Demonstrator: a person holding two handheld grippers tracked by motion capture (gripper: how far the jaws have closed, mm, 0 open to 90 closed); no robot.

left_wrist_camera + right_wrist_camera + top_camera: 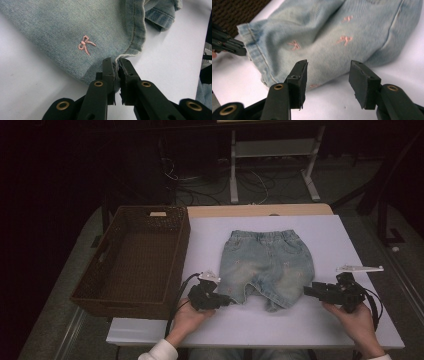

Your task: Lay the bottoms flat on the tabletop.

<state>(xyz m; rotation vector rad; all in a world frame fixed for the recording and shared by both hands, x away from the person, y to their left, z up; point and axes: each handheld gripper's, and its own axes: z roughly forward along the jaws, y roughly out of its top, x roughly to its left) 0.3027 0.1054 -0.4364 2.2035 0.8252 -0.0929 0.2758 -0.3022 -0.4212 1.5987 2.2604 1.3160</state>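
Near edge of the white worktop [250,325]: both of the person's hands come in from the bottom of the high view, each holding a gripper. Left gripper [227,302] sits near left, jaws clamped tight on the hem of the left leg of the denim shorts [267,262]; in the left gripper view the hem fabric is pinched between the two black pads, with a pink embroidered bow [85,45] just beyond them on the cloth. Right gripper [307,290] is near right, beside the right leg of the shorts and apart from it; its jaws stand about half open with nothing between them, pointing at the leg hem. The shorts lie flat mid-worktop, waistband at the far side, leg openings toward the person, several pink bows scattered over the front. Left of the shorts, a dark brown woven basket [102,285] stands on the worktop's left edge, overhanging it. Farther back, a wooden strip [260,210] borders the worktop; beyond, a white metal frame [272,150] and cables on the floor.
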